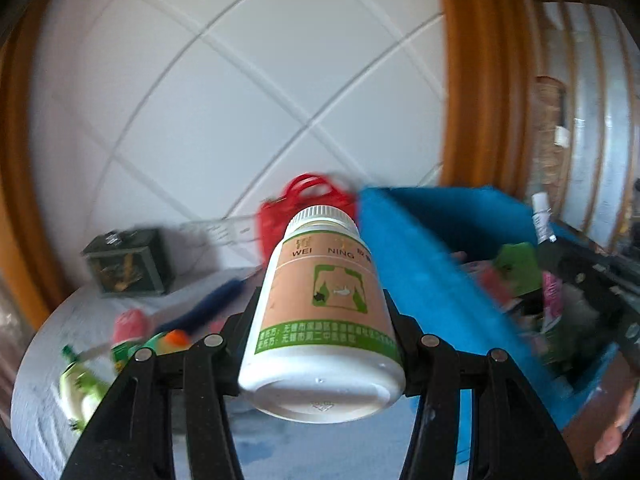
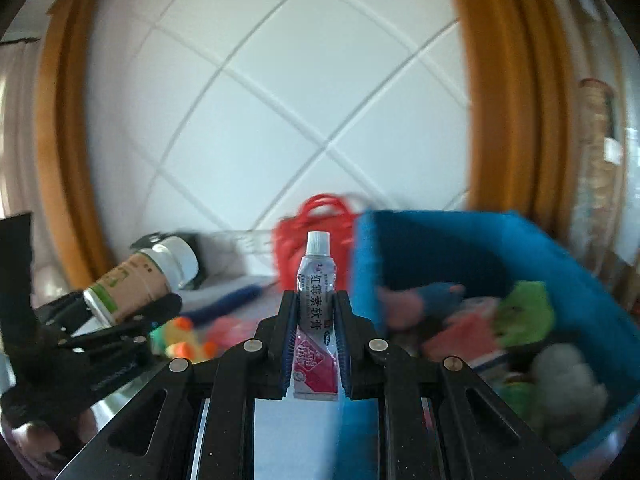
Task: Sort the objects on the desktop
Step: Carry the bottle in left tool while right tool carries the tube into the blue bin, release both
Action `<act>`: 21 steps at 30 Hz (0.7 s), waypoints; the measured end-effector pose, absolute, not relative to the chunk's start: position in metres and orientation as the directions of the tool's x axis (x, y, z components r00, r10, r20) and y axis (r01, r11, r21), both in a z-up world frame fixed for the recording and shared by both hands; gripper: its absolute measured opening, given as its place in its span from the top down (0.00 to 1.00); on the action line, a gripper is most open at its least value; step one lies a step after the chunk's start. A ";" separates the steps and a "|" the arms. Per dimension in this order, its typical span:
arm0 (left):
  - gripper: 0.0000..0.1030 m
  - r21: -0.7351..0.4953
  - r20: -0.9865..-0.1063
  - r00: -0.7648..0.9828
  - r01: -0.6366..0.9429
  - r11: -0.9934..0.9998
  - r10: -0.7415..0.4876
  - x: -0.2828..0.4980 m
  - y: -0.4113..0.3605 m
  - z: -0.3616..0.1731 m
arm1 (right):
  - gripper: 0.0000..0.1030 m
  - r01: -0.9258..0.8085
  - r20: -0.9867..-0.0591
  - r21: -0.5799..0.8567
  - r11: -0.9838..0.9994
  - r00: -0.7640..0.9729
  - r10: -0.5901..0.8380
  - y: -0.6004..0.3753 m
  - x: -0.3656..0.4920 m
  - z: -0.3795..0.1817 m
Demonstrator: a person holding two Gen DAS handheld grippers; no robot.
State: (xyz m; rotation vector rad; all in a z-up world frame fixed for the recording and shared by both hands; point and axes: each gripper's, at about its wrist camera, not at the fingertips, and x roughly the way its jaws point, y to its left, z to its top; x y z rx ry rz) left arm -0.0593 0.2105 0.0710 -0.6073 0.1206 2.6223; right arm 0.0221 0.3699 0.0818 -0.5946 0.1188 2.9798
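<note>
Step in hand, as judged: both tools are loaded and raised above the desk, carrying items toward the blue fabric storage bin (image 2: 460,248), which already holds soft toys and packets. Both views are motion-blurred, so fine detail on the desk is unreliable.

Left gripper (image 1: 320,312): jaws set wide, clenched on the waist of a white plastic medicine bottle with a tan and green label (image 1: 326,308). Bottle points cap-forward, base toward the camera, tilted slightly right. In the right wrist view the same bottle (image 2: 136,280) sits to the left of the bin, well apart from it, held clear of the table.

Right gripper (image 2: 316,320): jaws nearly closed, pinching a small silver and red ointment tube with a white cap (image 2: 317,312). Tube stands upright between the blue-ribbed pads (image 2: 289,340), cap up, flat crimped end low. It is just left of the bin's near wall, not yet over the opening.

Next move, as judged: shift each tool rightward until the item is above the bin opening, then lower and release. The tube is closer and likely goes first. The round bottle may roll on landing.

Left on the grey tabletop (image 1: 40,360): a dark green box (image 1: 128,264), a red mesh bag (image 2: 316,216), a dark blue brush-like stick (image 2: 228,300), and orange and green small items, too blurred to name.
</note>
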 end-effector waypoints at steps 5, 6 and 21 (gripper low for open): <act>0.50 0.013 -0.440 -0.777 -0.506 -0.862 0.450 -0.037 0.291 0.084 | 0.82 -0.224 -0.389 0.038 -0.974 -0.901 0.192 0.434 0.048 0.080; 0.50 0.019 -0.447 -0.770 -0.517 -0.856 0.456 -0.034 0.306 0.084 | 0.82 -0.242 -0.392 0.030 -0.970 -0.895 0.211 0.445 0.052 0.079; 0.50 0.046 -0.561 -0.650 -0.643 -0.764 0.513 0.002 0.449 0.067 | 0.82 -0.393 -0.477 -0.032 -0.919 -0.802 0.360 0.565 0.073 0.043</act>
